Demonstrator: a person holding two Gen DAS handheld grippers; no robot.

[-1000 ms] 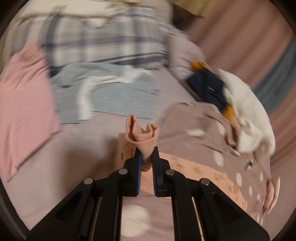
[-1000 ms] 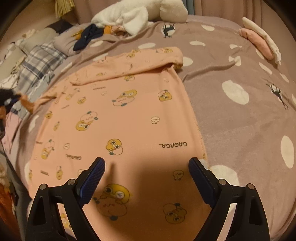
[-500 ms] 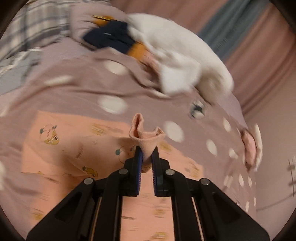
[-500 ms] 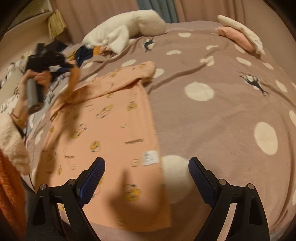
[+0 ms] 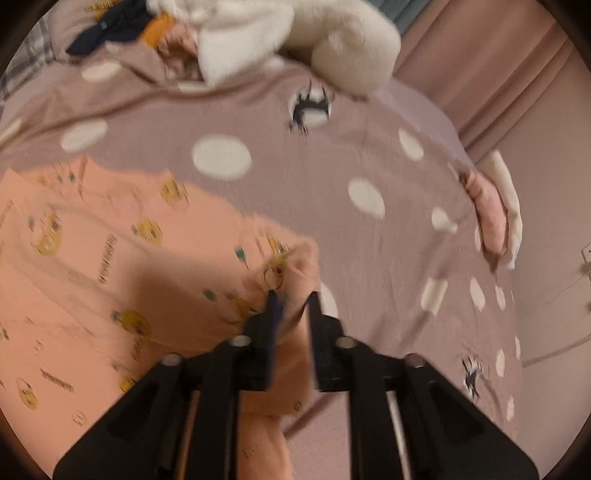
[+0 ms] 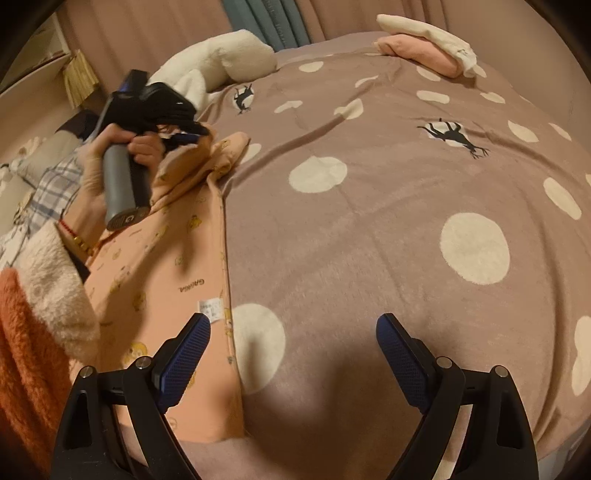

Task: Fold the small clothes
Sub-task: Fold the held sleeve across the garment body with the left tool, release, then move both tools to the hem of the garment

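Observation:
A peach shirt (image 5: 110, 266) with yellow cartoon prints lies on the spotted mauve blanket (image 5: 369, 147). My left gripper (image 5: 291, 299) is shut on a bunched part of the peach shirt and holds it over the garment's right side. In the right wrist view the shirt (image 6: 166, 266) lies at the left, with the left gripper (image 6: 177, 136) pinching its cloth near the far end. My right gripper (image 6: 291, 350) is open and empty, low over the blanket (image 6: 369, 240) beside the shirt's hem edge.
A white plush toy (image 5: 295, 33) and dark clothes (image 5: 107, 29) lie at the far end of the bed. A folded pink and cream stack (image 5: 495, 214) sits at the right edge, also in the right wrist view (image 6: 424, 48). Curtains (image 6: 266, 22) hang behind.
My left gripper has carried the pinched peach cloth across the shirt toward the right and lower. My right gripper has shifted right, off the shirt and over bare blanket, staying open.

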